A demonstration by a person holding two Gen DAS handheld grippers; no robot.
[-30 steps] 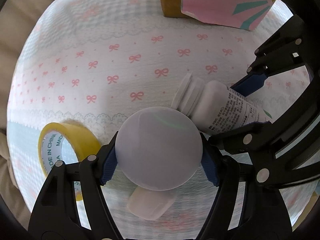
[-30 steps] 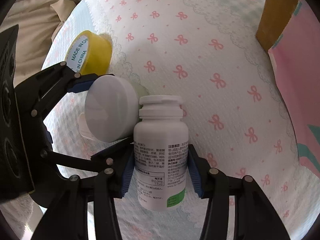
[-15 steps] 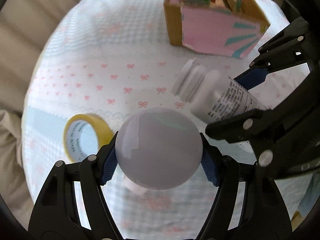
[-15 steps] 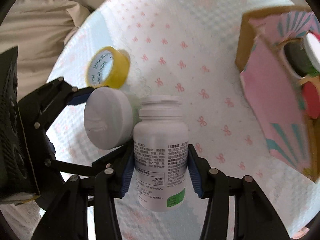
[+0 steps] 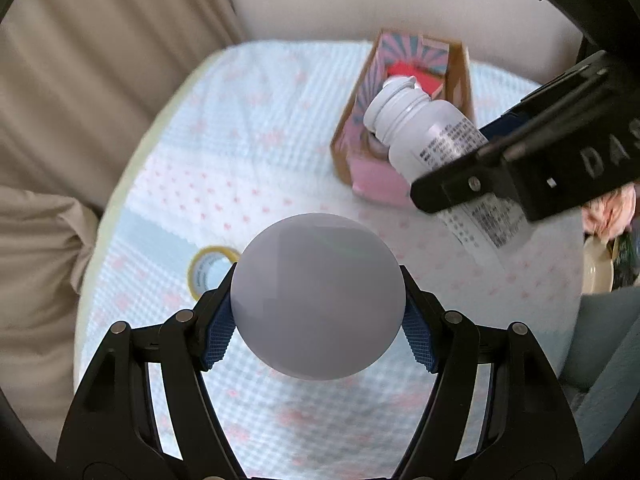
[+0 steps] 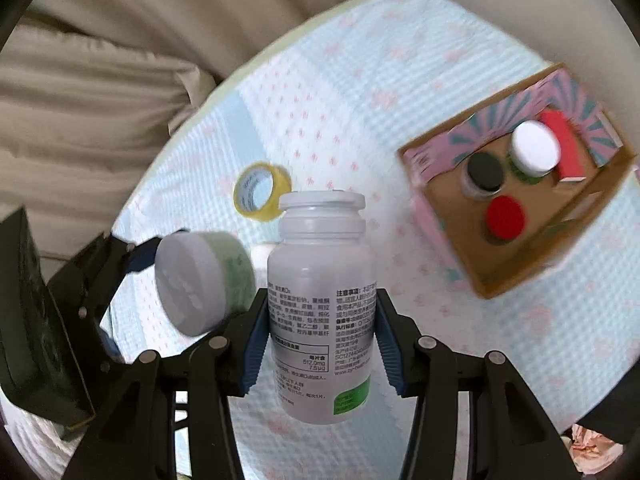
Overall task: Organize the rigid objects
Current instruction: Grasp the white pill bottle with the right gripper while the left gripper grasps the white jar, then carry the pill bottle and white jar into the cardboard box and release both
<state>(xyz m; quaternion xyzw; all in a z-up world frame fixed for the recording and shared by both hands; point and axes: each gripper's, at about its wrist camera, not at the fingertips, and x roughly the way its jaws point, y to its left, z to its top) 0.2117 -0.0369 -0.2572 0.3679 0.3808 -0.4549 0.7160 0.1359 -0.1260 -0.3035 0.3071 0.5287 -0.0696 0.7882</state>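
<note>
My left gripper (image 5: 318, 320) is shut on a round white-lidded jar (image 5: 318, 296), held high above the table; the jar shows in the right wrist view (image 6: 202, 280) with a green body. My right gripper (image 6: 320, 336) is shut on a white pill bottle (image 6: 320, 300) with a printed label, also lifted; the bottle shows in the left wrist view (image 5: 432, 136), in front of the box. A pink-patterned cardboard box (image 6: 532, 248) stands at the table's far right and holds several jars with white, black and red lids.
A yellow tape roll (image 6: 260, 192) lies on the bow-print tablecloth (image 6: 340, 92), also in the left wrist view (image 5: 210, 268). A small white object (image 6: 262, 250) lies behind the bottle. Beige cushions (image 5: 60, 120) lie beyond the table's left edge.
Both grippers have risen well above the table with their loads. The box's open top and its contents have come into view, and the tape roll looks smaller and farther below.
</note>
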